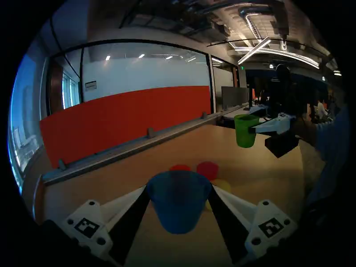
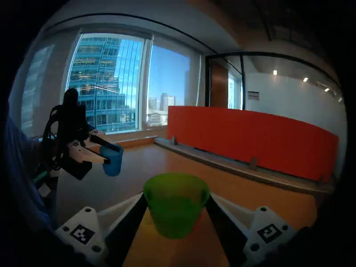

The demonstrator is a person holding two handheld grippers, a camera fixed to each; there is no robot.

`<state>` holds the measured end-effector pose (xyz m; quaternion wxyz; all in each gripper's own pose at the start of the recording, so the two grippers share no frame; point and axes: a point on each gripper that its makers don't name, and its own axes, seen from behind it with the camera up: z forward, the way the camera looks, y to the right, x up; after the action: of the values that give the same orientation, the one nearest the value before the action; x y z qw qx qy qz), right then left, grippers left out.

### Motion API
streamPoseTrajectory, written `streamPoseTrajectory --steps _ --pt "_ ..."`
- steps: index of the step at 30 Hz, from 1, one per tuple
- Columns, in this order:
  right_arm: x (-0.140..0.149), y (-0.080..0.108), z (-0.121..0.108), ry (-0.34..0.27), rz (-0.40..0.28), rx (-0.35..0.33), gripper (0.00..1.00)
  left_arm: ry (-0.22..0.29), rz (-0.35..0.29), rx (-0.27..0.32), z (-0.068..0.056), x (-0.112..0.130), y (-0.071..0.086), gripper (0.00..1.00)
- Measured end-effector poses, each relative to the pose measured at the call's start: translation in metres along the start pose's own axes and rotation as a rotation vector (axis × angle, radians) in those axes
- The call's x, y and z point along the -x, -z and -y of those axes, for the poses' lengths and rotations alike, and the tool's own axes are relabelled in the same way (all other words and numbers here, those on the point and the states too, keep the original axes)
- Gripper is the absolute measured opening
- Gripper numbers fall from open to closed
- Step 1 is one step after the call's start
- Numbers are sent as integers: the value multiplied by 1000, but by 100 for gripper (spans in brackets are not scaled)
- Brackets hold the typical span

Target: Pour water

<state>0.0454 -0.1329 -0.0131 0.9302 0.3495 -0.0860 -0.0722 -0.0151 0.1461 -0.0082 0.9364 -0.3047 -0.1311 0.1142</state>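
A: Largest first. Surfaces?
B: The wooden table [image 1: 187,149] spans the lower half of the left gripper view. An orange partition [image 1: 124,120] runs along its far edge, from 9 to 1 o'clock. A window [image 2: 111,84] facing towers sits at 10 to 11 o'clock in the right gripper view.
A: Grippers?
B: The left gripper [image 1: 179,189] is at 6 o'clock in its own view, jaws pinching the blue cup [image 1: 179,209] from both sides, cup upright. The right gripper [image 2: 176,196] is at 6 o'clock in its own view, jaws pinching the green cup [image 2: 176,211], also upright.
A: Cups relative to each other?
B: Well apart. In the left gripper view the green cup is at 2 o'clock, held above the tabletop. In the right gripper view the blue cup is at 10 o'clock. Water level: cannot tell in either.
A: Small items?
B: Two red pieces [image 1: 208,169] and a yellow piece [image 1: 224,184] lie on the table just behind the blue cup, partly hidden.
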Motion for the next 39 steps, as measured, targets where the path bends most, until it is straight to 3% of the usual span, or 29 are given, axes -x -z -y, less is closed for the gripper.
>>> streamPoseTrajectory --steps 18,39 --pt "41 -4 -2 11 158 -38 91 -41 163 49 -10 50 -9 89" --pt "97 -17 -5 20 319 -68 91 -54 297 114 -17 103 -24 89"
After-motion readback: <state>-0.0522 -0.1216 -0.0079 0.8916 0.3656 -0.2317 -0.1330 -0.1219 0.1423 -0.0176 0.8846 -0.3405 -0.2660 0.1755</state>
